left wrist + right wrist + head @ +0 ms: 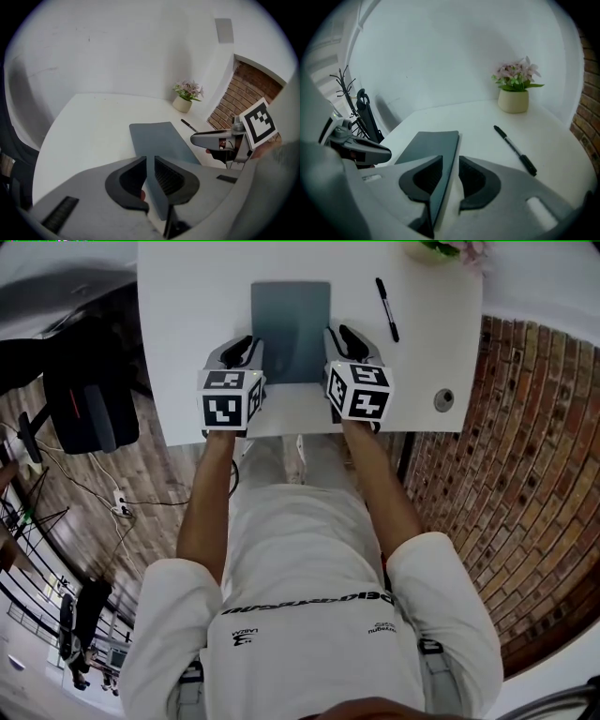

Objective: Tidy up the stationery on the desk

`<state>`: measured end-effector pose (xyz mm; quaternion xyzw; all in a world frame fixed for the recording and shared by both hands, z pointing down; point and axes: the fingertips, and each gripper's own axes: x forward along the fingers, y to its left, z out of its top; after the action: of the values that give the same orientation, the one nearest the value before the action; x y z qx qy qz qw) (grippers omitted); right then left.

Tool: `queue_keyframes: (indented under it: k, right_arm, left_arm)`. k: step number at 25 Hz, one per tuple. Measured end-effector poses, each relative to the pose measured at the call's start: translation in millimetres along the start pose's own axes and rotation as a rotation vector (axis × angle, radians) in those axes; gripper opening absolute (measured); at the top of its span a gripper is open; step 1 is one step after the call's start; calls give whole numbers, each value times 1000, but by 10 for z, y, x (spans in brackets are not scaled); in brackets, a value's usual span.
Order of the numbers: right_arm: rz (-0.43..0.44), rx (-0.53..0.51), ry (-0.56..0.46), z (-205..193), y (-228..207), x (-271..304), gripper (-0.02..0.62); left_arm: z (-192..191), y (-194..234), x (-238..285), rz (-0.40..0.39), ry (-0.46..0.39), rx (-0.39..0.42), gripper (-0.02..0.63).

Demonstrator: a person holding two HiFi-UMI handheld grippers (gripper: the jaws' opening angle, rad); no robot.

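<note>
A grey-blue notebook lies on the white desk, and both grippers are at its near end. My left gripper is shut on the notebook's left edge, which runs between its pads. My right gripper straddles the notebook's right edge. Its jaws stand open, with a pale gap showing beside the right pad. A black pen lies loose on the desk to the right of the notebook. The pen is apart from both grippers.
A small potted plant stands at the desk's far right corner. A round cable hole sits near the front right edge. A brick-patterned floor lies to the right of the desk, and a dark chair stands to its left.
</note>
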<state>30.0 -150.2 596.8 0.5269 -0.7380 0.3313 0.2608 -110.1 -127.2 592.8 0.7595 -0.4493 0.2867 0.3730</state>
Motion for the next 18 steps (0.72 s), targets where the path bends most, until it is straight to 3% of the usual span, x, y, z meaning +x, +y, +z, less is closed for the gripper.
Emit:
queue_keyframes:
  k: [6,18]
  right_arm:
    - [-34,-55,-42,218,-194,-120,101]
    - [-171,-188,-23,371,-917,-177,101]
  left_arm:
    - [52,-151,-72,44,-63,30,10]
    - [437,-601,-509,67,-338,97,-2]
